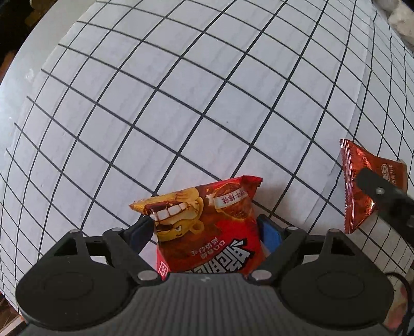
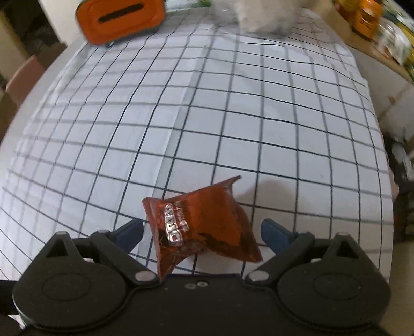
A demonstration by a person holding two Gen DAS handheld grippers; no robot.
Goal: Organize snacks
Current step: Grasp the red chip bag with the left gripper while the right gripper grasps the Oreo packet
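Two hand-held grippers, each with a snack packet between its fingers, above a grid-patterned table.

Left gripper [image 1: 207, 227]: the blue-padded fingers [image 1: 270, 234] close on either side of a red snack bag [image 1: 207, 227] printed with a yellow cartoon face, pinching it; the bag stands between them over the white table [image 1: 181, 103] ruled with black lines. To its right, a dark orange Oreo packet [image 1: 357, 186] is held by the right gripper's black finger, which crosses it in this view. Right gripper [image 2: 201, 231]: the fingers [image 2: 274, 234] are spread, with clear gaps to the Oreo packet [image 2: 201, 230] lying between them; whether it rests on the table cannot be told. At the table's far edge sit an orange slotted box [image 2: 121, 18] and a blurred grey plush object [image 2: 266, 15].
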